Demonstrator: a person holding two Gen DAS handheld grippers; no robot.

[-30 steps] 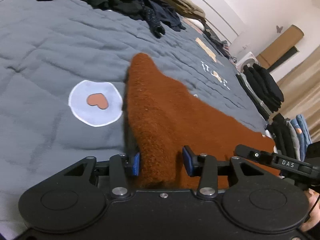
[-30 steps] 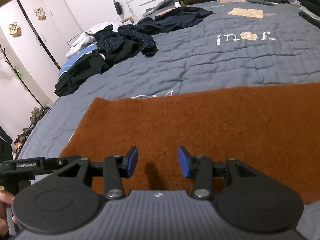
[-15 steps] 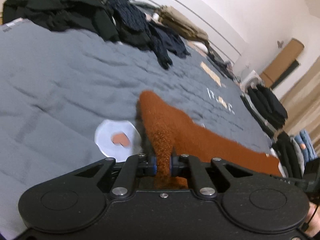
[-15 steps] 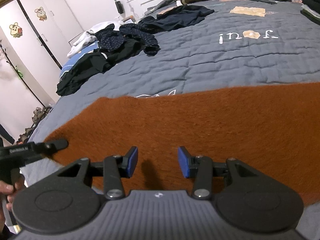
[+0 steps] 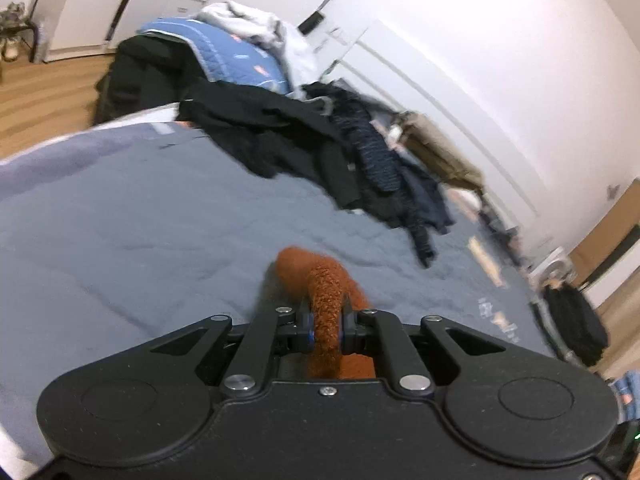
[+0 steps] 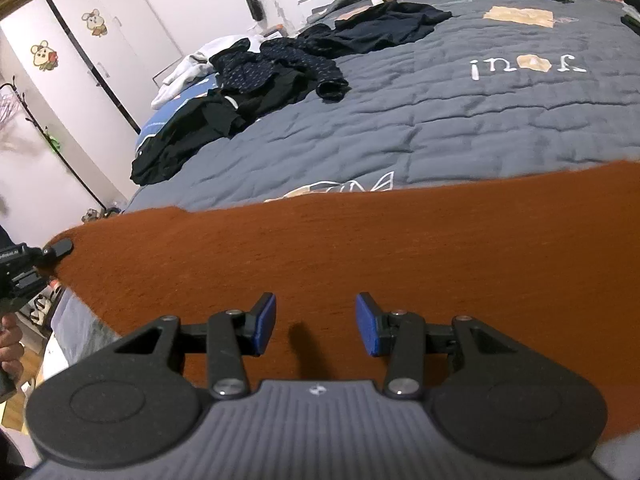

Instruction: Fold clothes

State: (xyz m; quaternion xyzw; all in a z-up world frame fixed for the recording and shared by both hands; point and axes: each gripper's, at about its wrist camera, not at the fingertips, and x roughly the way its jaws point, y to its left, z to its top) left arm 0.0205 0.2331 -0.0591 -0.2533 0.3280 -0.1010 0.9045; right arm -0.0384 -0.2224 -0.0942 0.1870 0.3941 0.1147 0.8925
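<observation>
Rust knit half in hand, fold unfinished
Our left hand-held gripper [image 5: 326, 328] pinches the rust garment's [image 6: 360, 248] left corner; our right hand-held gripper [image 6: 316, 324] hovers wide above it; dark clothes [image 6: 256, 80] lie unfolded far across the bed [image 6: 460, 128].

A rust-orange fuzzy garment [image 6: 360, 248] lies on a grey quilted bedspread [image 6: 460, 120] with white lettering [image 6: 528, 65], black-and-navy clothes [image 6: 260, 76] at upper left.
</observation>
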